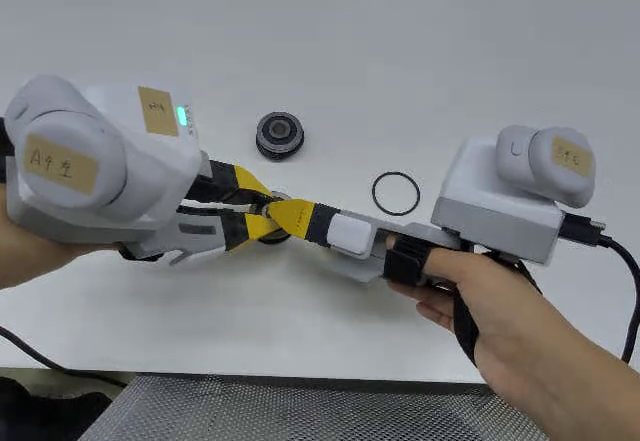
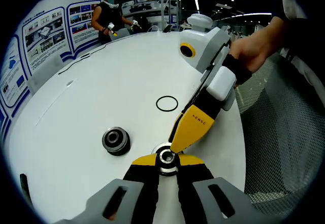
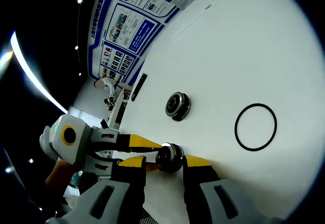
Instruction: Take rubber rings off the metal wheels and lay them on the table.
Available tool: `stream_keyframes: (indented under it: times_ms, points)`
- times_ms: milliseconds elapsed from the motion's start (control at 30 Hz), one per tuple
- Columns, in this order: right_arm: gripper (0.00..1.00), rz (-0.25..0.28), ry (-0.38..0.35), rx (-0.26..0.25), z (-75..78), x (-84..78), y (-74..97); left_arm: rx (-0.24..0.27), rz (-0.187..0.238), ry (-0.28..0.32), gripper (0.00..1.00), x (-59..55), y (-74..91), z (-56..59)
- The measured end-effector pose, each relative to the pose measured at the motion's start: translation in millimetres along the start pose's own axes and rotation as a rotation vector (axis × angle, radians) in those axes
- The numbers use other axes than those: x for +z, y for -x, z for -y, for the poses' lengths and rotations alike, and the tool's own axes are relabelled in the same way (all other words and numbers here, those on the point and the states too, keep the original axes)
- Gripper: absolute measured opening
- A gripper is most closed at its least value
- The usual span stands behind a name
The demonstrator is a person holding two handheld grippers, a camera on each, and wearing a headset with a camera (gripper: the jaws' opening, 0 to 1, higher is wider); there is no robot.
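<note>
Inspection found the left gripper [image 1: 262,211] with its yellow-tipped jaws closed in narrow on a small metal wheel with a dark rim [image 2: 166,157], pinning it low against the white table [image 1: 450,61] near the front edge. I judged this hold was meant to steady the wheel while the ring was worked off.

The right gripper [image 1: 288,217] came in from the opposite side, its jaws set close either side of the same wheel. Whether they had hold of the rubber could not be determined.

One thin black rubber ring [image 1: 396,193] lay flat on the table, just beyond the right gripper and apart from both wheels. A second metal wheel with a dark band [image 1: 279,134] stood farther back, untouched, apparently awaiting its turn.
</note>
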State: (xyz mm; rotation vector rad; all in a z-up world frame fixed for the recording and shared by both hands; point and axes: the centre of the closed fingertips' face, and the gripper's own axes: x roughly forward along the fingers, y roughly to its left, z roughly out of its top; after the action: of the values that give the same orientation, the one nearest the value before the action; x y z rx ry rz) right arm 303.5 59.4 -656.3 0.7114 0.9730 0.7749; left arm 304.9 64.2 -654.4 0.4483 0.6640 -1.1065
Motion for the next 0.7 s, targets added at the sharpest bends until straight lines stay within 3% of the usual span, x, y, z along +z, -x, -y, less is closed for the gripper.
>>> stream_keyframes:
  times_ms: [267, 700]
  points:
    - [0.26, -0.020, -0.043, 0.013, -2.3, -4.0, -1.3, 0.003, 0.006, 0.003, 0.12, 0.0, -0.2, 0.3]
    - [0.20, -0.004, -0.049, 0.020, -2.1, -2.5, 5.0, 0.004, 0.010, 0.003, 0.12, 0.3, 0.5, 0.4]
